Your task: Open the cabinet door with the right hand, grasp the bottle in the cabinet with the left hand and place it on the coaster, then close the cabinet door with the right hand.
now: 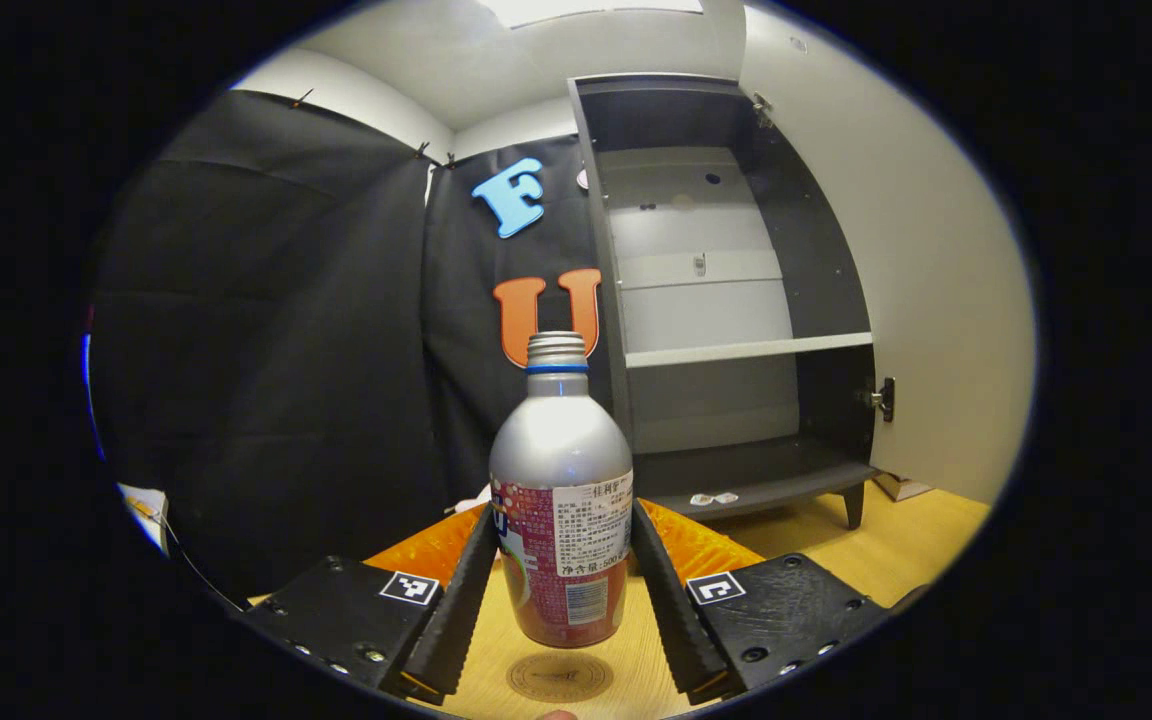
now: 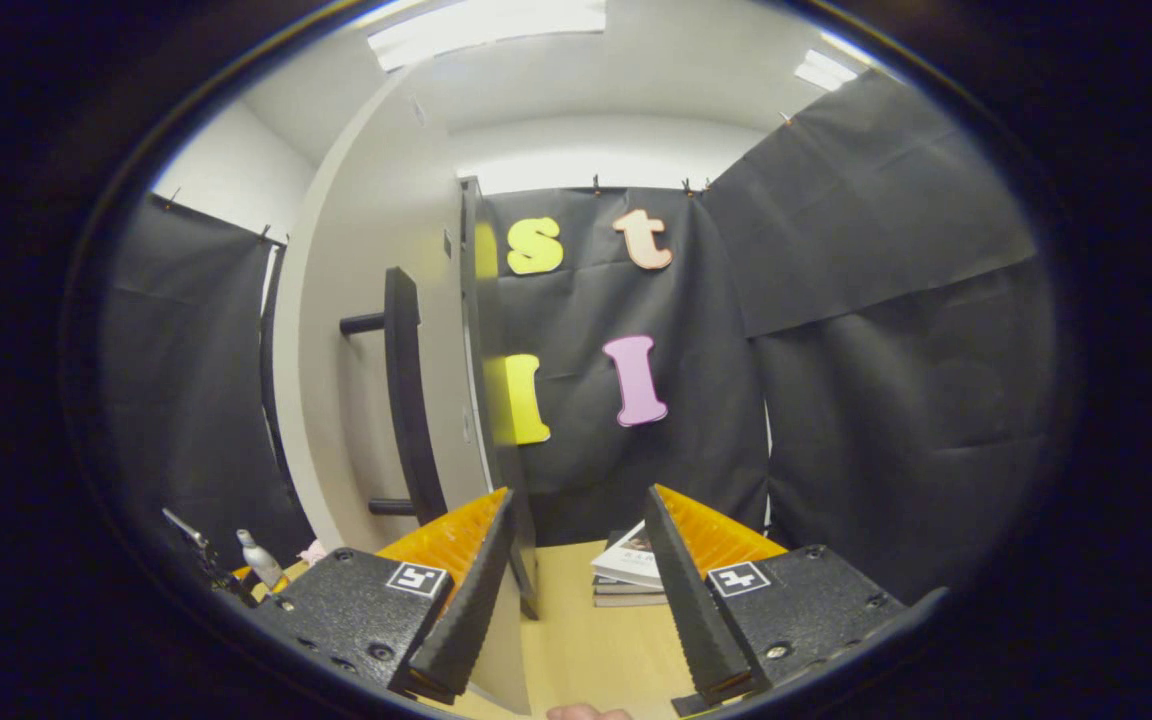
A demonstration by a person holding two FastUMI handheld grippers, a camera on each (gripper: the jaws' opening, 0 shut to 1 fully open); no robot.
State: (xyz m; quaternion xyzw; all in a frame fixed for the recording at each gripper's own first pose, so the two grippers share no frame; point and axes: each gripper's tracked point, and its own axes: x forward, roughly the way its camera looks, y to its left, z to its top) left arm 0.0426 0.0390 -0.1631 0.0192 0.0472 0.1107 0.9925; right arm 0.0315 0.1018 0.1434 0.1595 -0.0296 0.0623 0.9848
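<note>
now left gripper (image 1: 561, 590) clamped on bottle (image 1: 561, 500) above coaster (image 1: 559, 677); right gripper (image 2: 576, 590) fingers apart near cabinet door (image 2: 376, 330).

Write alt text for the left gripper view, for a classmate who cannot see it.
The left gripper holds a silver bottle upright between its fingers, just above a round coaster on the wooden table. Behind stands the cabinet, its door swung open and its shelves bare.
</note>
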